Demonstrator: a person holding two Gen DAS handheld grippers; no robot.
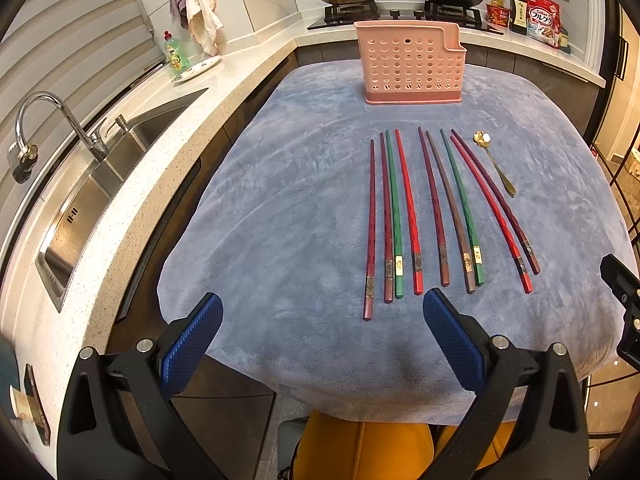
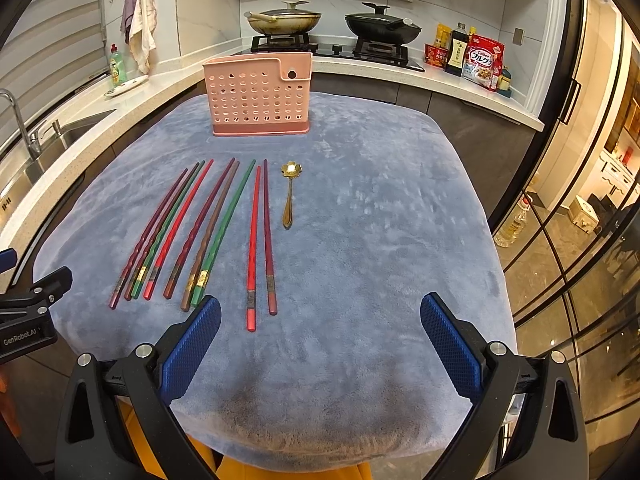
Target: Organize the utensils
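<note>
Both grippers, left gripper (image 1: 322,322) and right gripper (image 2: 320,322), gape empty at table's near edge. Chopsticks (image 2: 192,232) thin, stiff, light, likely slippery; pinch mid-shaft. Gold spoon (image 2: 289,196) beside; pink utensil holder (image 2: 258,96) at far edge.

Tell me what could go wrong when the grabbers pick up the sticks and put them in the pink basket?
The chopsticks lie close together, some touching, so open fingers may catch two or knock neighbours crooked. The pink basket is tall and light-looking; a push from a long stick might tip it. The gold spoon lies flat on soft cloth, so it may slip.
</note>
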